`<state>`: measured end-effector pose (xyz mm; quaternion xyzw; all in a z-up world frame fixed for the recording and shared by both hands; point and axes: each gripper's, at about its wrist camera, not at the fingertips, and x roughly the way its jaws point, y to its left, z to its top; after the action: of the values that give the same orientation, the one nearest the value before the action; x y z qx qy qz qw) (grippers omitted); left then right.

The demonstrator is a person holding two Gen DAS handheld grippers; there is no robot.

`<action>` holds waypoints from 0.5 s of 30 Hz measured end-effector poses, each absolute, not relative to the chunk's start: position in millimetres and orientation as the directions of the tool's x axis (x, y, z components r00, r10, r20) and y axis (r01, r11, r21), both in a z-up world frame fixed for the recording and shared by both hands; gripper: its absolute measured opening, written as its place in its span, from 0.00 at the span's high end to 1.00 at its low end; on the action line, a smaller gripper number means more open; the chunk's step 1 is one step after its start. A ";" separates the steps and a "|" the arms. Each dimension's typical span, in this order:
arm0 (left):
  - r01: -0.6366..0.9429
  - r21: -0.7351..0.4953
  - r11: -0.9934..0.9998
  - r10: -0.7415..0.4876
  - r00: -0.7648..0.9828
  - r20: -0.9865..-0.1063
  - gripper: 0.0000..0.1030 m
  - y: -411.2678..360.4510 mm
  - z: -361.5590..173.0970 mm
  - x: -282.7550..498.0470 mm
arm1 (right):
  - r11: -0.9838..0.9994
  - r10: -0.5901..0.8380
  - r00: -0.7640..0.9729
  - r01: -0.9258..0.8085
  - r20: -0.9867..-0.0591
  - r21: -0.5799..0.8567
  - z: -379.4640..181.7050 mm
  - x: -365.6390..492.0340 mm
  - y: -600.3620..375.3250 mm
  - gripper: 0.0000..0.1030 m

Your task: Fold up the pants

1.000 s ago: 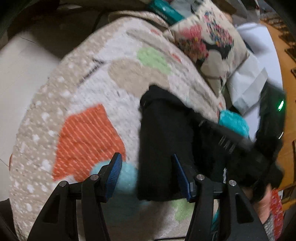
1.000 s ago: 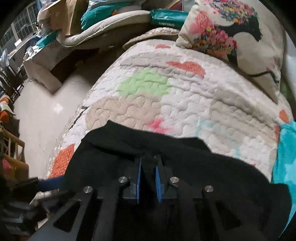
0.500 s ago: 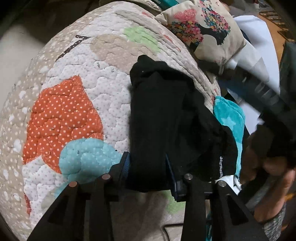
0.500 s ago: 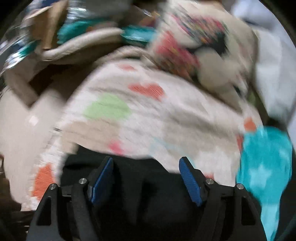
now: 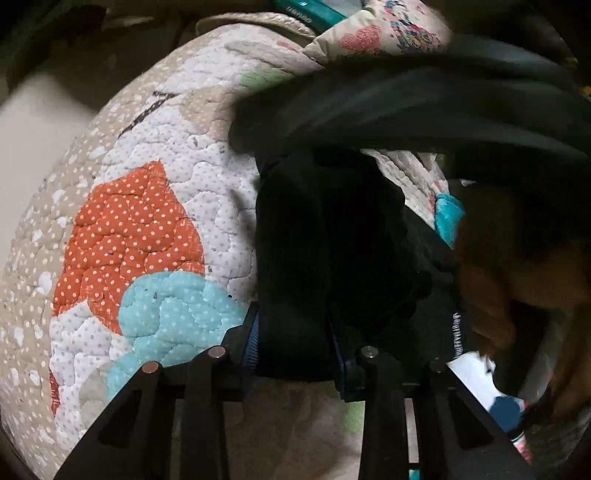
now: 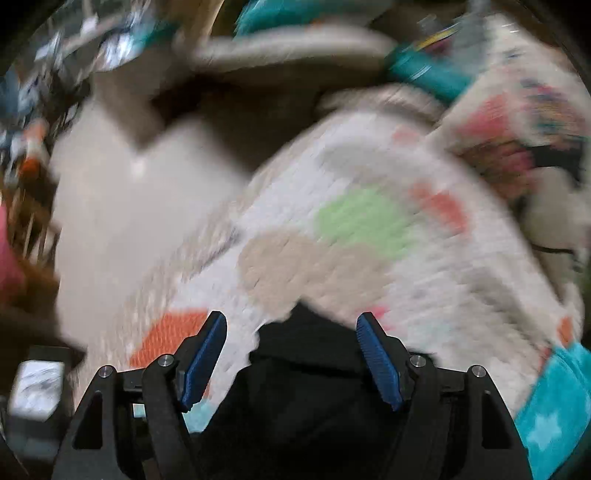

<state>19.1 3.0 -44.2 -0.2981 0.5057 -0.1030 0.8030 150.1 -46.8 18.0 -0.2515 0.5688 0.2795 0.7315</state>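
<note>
The black pants (image 5: pixel 328 251) lie folded in a narrow bundle on the patchwork quilt (image 5: pixel 140 229). My left gripper (image 5: pixel 293 349) is shut on the near end of the bundle, its blue pads pressing the cloth from both sides. In the blurred right wrist view the pants (image 6: pixel 306 387) lie below my right gripper (image 6: pixel 291 358), which is open and empty above them. The right arm and hand (image 5: pixel 517 266) cross the right side of the left wrist view and hide part of the pants.
A floral pillow (image 5: pixel 388 33) lies at the far end of the quilt, also in the right wrist view (image 6: pixel 517 140). A teal cloth (image 6: pixel 554 406) lies at the right. The pale floor (image 6: pixel 122 221) is at the left, past the quilt's edge.
My left gripper closed on the near end of the pants. My right gripper let go of the cloth, opened, and swung up and across, and now blocks part of the left wrist view.
</note>
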 end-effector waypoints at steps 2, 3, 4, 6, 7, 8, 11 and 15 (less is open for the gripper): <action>-0.114 -0.556 0.824 -0.454 0.455 -0.766 0.75 -1.7 -42.6 21.1 | 0.724 0.021 0.185 -0.680 -0.983 -0.112 -6.6 156.1 -43.8 0.48; -0.113 -0.553 0.826 -0.455 0.446 -0.771 0.78 -2.9 -41.7 23.2 | 0.743 0.038 0.187 -0.663 -0.982 -0.097 -4.3 157.7 -44.8 0.56; -0.118 -0.567 0.816 -0.469 0.439 -0.766 0.82 -0.1 -39.9 24.4 | 0.768 0.059 0.177 -0.637 -0.982 -0.069 1.0 160.9 -46.6 0.76; -0.122 -0.576 0.809 -0.477 0.437 -0.762 0.85 7.3 -35.6 26.8 | 0.809 0.110 0.149 -0.588 -0.983 0.002 10.6 167.7 -52.6 0.81; -0.133 -0.588 0.798 -0.484 0.441 -0.756 0.85 13.5 -33.1 27.9 | 0.820 0.125 0.148 -0.573 -0.981 0.018 14.1 170.0 -54.1 0.82; -0.148 -0.597 0.788 -0.485 0.448 -0.751 0.85 21.1 -30.8 28.8 | 0.827 0.140 0.150 -0.561 -0.979 0.032 17.3 171.5 -55.0 0.82; -0.197 -0.600 0.775 -0.458 0.479 -0.749 0.85 45.5 -26.2 29.7 | 0.836 0.221 0.159 -0.538 -0.962 0.103 29.8 176.5 -48.3 0.82; -0.292 -0.595 0.749 -0.415 0.493 -0.764 0.85 80.5 -29.0 26.6 | 0.826 0.270 0.159 -0.544 -0.950 0.144 30.8 178.3 -16.0 0.82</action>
<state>26.6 80.5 -29.0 -0.3524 0.5019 -0.0389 0.7889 178.3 -16.0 30.8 -0.1165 0.5893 0.2707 0.7522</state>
